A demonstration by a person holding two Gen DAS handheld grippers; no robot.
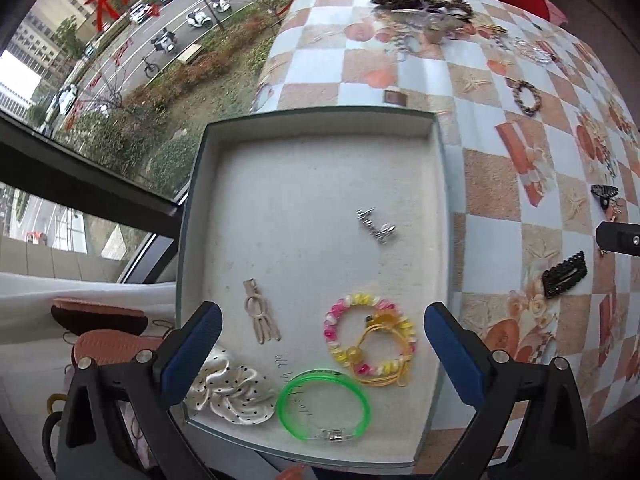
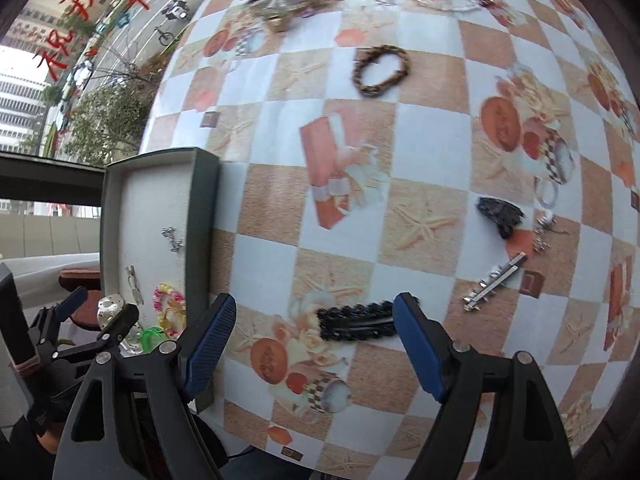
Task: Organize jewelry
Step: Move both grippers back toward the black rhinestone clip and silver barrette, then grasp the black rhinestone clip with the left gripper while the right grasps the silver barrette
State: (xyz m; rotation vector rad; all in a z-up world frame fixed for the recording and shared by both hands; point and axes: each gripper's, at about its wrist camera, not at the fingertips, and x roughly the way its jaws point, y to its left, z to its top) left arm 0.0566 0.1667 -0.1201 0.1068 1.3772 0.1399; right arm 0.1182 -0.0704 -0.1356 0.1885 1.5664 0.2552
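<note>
probably a home, patterned tablecloth [image 2: 420, 152], street-facing window [image 1: 120, 60], jewelry tray [image 1: 320, 120]

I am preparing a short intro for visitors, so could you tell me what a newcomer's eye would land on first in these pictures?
Probably the neon green bangle and the pink-and-yellow beaded bracelet, lying side by side at the near end of the grey tray. Next, the black snap clip on the checkered tablecloth, between the open right gripper's fingers.

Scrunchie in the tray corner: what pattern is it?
The scrunchie is cream satin with small black polka dots, clearest in the left wrist view.
</note>
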